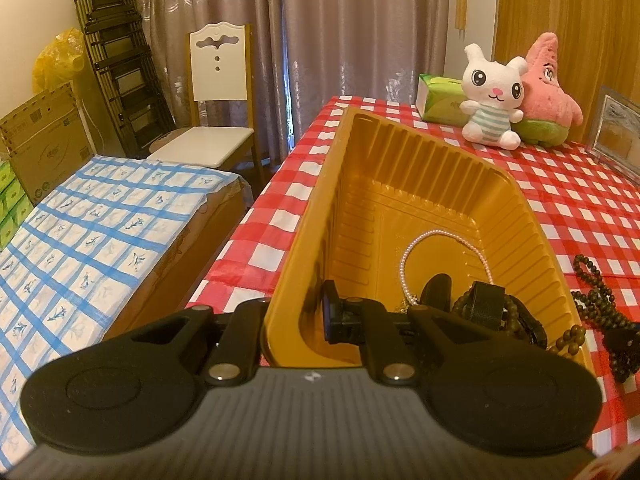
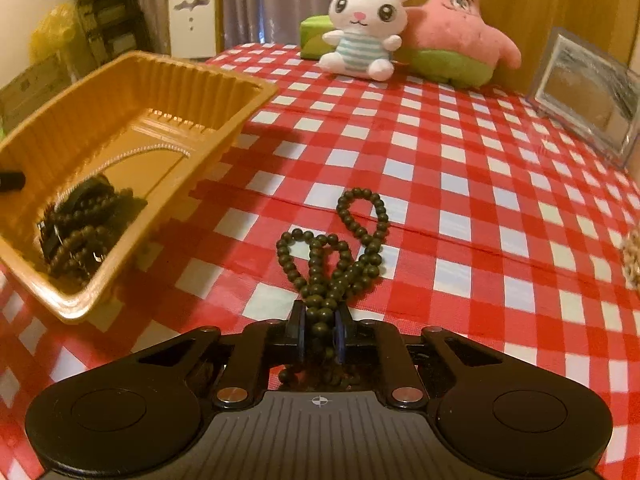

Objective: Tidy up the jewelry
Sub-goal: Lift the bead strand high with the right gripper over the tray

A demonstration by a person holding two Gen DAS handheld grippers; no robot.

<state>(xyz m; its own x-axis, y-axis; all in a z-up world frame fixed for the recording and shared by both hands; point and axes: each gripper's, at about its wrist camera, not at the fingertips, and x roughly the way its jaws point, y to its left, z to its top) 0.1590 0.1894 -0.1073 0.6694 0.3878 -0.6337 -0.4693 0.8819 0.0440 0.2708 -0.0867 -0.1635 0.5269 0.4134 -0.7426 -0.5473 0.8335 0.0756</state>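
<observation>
A golden plastic tray (image 1: 400, 148) stands at the left edge of the red-checked table. My left gripper (image 1: 298, 314) is shut on its near wall, one finger inside and the other hidden outside. Inside lie a pearl strand (image 1: 404, 264), dark beads (image 1: 520, 320) and a black strap-like piece (image 1: 486, 300). In the right wrist view the tray (image 2: 248, 84) sits at the left, with the pearl strand (image 2: 160, 148) and dark beads (image 2: 80, 236) in it. My right gripper (image 2: 320, 320) is shut on a dark bead necklace (image 2: 360, 232), whose loops rest on the cloth.
A white plush rabbit (image 2: 364, 28), a pink star plush (image 2: 452, 36) and a green tissue pack (image 2: 314, 36) stand at the table's far end. A clear frame (image 2: 580, 92) leans at the right. A pale beaded item (image 2: 632, 256) shows at the right edge. A bench (image 1: 100, 232) adjoins the table's left.
</observation>
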